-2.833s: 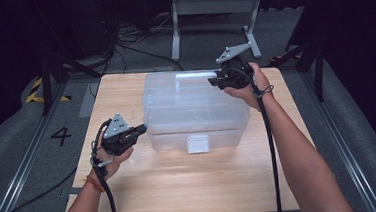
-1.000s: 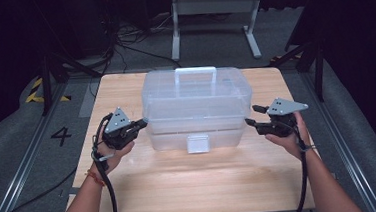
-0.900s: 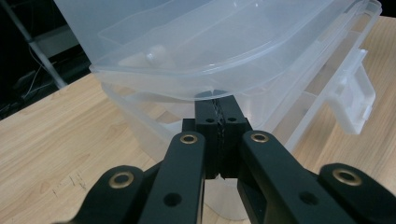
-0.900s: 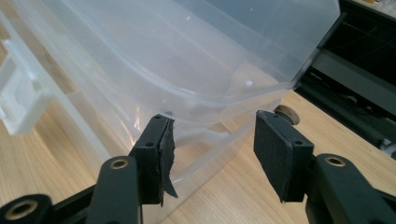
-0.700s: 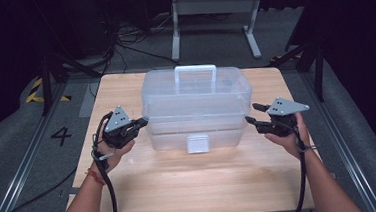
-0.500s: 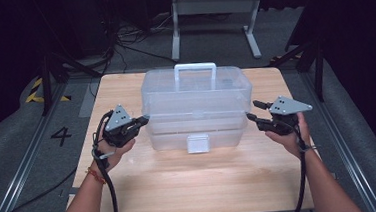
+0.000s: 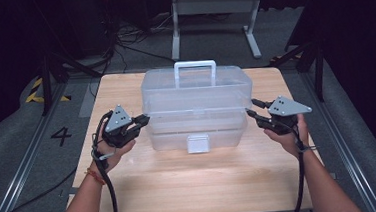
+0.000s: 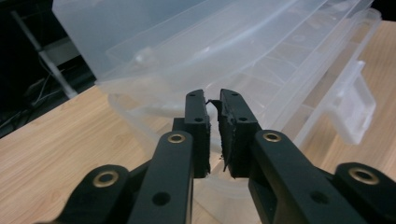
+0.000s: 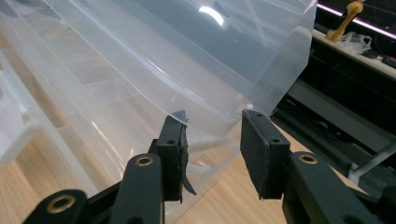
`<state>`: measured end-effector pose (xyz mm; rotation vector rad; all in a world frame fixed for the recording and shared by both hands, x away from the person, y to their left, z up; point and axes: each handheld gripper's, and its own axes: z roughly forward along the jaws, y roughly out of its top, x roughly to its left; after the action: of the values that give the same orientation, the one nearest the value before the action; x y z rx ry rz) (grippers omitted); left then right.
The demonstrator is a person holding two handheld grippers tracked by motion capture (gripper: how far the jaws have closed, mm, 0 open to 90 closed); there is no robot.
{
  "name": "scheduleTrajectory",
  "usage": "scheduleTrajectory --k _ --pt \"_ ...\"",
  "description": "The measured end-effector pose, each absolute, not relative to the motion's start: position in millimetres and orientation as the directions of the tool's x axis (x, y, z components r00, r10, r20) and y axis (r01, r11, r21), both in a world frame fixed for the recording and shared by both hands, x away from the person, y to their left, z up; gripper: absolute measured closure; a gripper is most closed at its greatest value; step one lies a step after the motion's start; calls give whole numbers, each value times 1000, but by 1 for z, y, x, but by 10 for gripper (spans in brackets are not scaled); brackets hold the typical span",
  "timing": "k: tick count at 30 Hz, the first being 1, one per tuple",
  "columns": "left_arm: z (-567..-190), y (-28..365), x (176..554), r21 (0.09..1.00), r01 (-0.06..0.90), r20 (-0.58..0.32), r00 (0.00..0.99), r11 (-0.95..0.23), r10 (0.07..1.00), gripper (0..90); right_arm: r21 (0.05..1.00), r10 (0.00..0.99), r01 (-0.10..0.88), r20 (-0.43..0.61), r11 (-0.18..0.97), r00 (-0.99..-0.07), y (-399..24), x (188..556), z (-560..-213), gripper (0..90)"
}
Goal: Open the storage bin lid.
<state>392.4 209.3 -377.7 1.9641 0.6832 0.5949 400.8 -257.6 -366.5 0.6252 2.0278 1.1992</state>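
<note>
Now the clear plastic storage box [image 7: 197, 105] sits mid-worktop [image 7: 196, 185], its white handle [image 7: 195, 67] upright on the lid and its white latch [image 7: 198, 143] facing the person. At the box's left end, the left gripper [image 7: 143, 121] meets the rim; its jaws have just opened slightly and stand nearly closed, with only a sliver between the pads. At the box's right end, the right gripper [image 7: 251, 112] has been closing, jaws still apart astride the lid's edge, not pressing it
</note>
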Motion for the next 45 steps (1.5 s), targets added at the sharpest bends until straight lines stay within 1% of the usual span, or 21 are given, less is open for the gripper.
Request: scheduleTrajectory --k 2,8,13,19,28,45 --pt "-382 209 391 875 231 138 723 -425 677 784 893 704 49 -318 448 -635 -257 401 -364 633" --pt "-390 209 393 867 248 131 722 -431 680 755 906 721 41 -307 421 -621 -256 404 -361 642" --pt "-396 208 393 859 256 135 722 -444 678 746 910 729 39 -305 414 -613 -255 406 -358 646" --pt "-402 211 394 856 278 118 715 -435 689 735 911 741 33 -313 411 -594 -253 409 -355 648" --pt "-404 212 395 863 279 109 713 -422 693 738 925 769 34 -293 377 -568 -250 414 -350 659" --pt "-407 215 396 876 286 75 716 -389 695 743 932 793 26 -292 360 -535 -247 424 -339 681"
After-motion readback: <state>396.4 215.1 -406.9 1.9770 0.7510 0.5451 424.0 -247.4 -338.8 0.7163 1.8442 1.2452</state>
